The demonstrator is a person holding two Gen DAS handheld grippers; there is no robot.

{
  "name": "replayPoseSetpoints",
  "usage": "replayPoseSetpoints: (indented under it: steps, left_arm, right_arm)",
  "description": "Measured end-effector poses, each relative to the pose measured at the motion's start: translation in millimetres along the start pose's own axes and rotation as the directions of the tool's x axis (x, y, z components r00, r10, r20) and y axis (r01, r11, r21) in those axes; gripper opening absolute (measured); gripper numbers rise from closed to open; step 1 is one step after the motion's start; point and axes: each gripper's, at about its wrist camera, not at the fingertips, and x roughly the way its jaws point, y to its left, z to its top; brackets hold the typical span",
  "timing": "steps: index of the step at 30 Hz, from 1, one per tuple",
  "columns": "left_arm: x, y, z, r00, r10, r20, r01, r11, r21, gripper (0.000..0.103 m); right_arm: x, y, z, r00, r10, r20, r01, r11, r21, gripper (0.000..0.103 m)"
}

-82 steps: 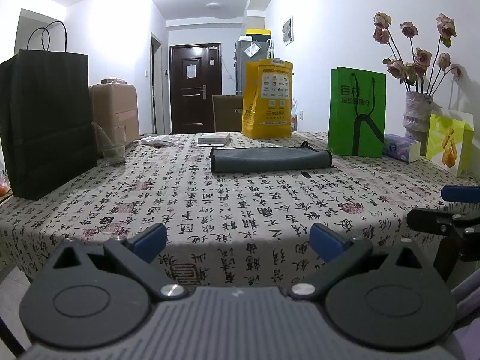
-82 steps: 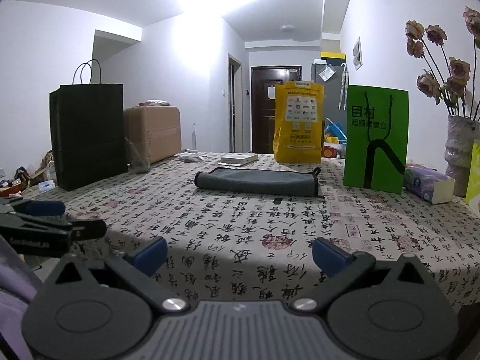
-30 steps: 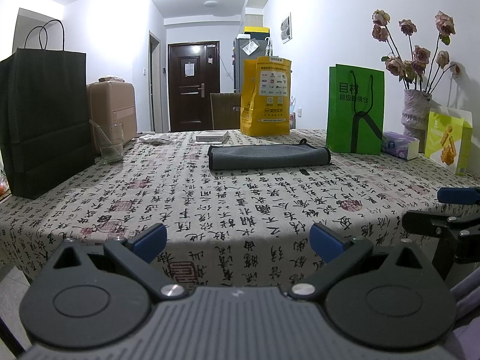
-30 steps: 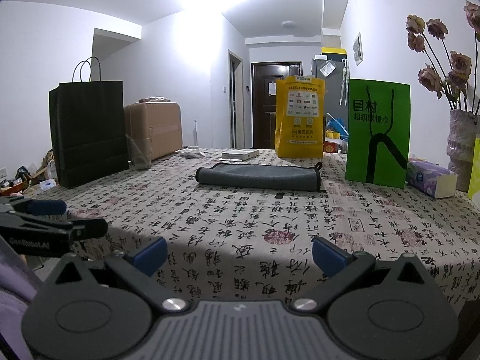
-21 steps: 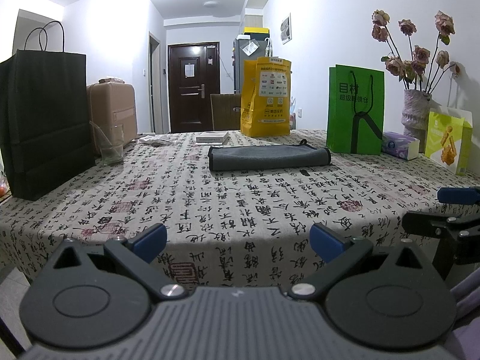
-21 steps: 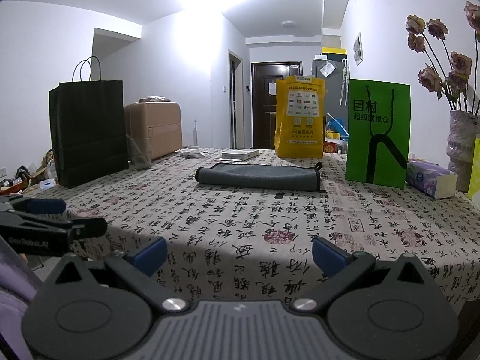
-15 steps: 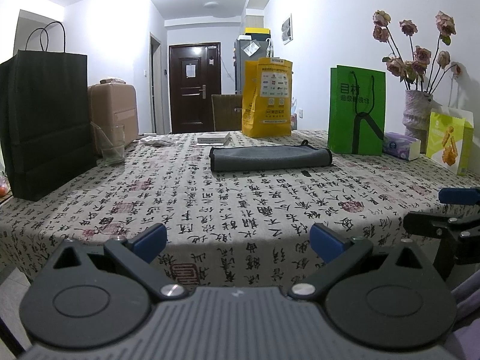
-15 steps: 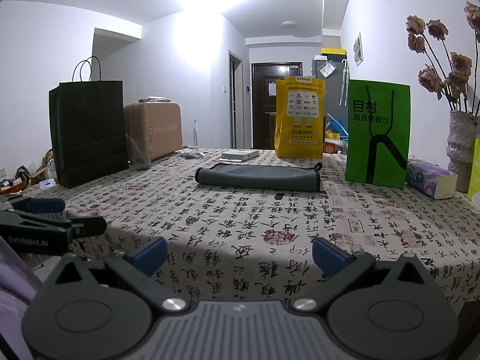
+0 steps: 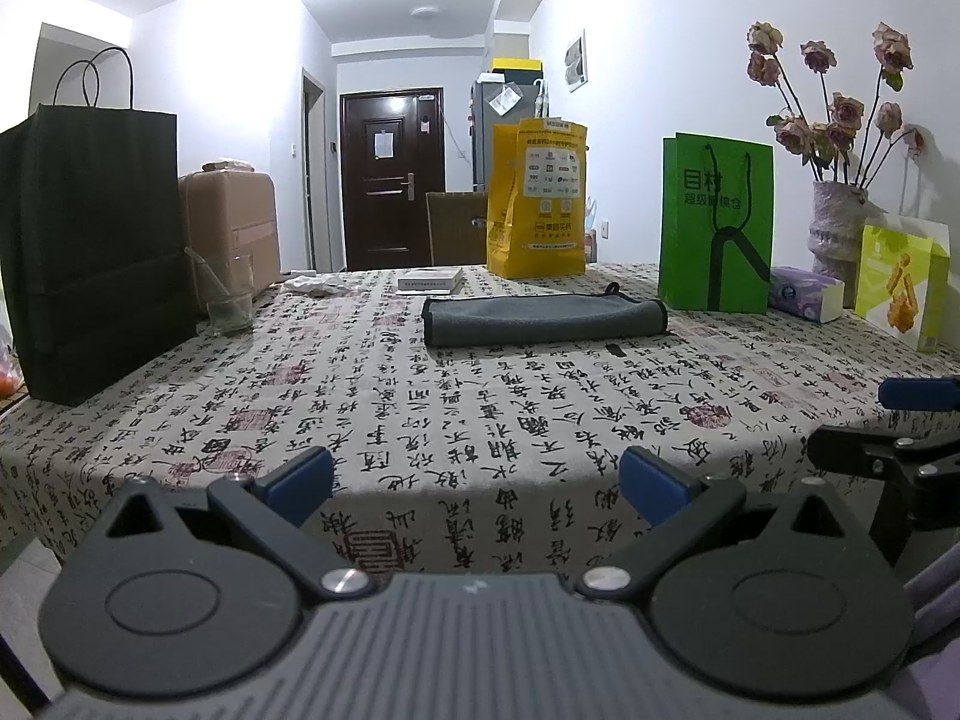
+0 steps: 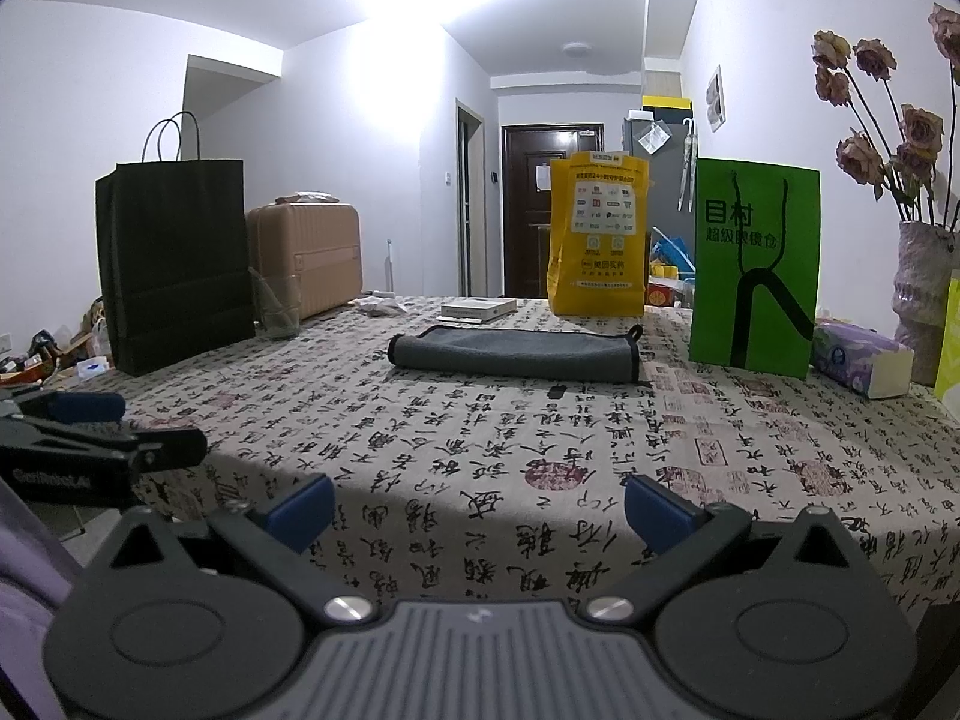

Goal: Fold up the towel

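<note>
Grey microfibre towel (image 9: 543, 319), already doubled into a long flat strip w/ hanging loop at its right end, is seen lying mid-table on the calligraphy-print tablecloth (image 9: 480, 420), well apart from both tools. Left gripper (image 9: 477, 489) and right gripper (image 10: 479, 507) are held at the near table edge, jaws spread wide, nothing gripped; judged a neutral standoff pos. Tall green paper bag (image 9: 714, 222) is noted just beside the towel's right end, so clearance is prob. tight there.

We see a table (image 9: 372, 396) under a calligraphy-print cloth; on it lie a folded grey towel (image 9: 543, 319), a white box (image 9: 429, 280) and a tissue pack (image 9: 807, 294).
</note>
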Motion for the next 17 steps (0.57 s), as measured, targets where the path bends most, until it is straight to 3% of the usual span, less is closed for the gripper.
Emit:
replayPoseSetpoints:
  steps: [17]
  left_arm:
    - [3.0,-0.7,0.4,1.0,-0.003,-0.013,0.003,1.0,0.003,0.103]
  right_arm:
    - [3.9,-0.2,-1.6,1.0,-0.001,-0.012,0.001,1.0,0.003,0.103]
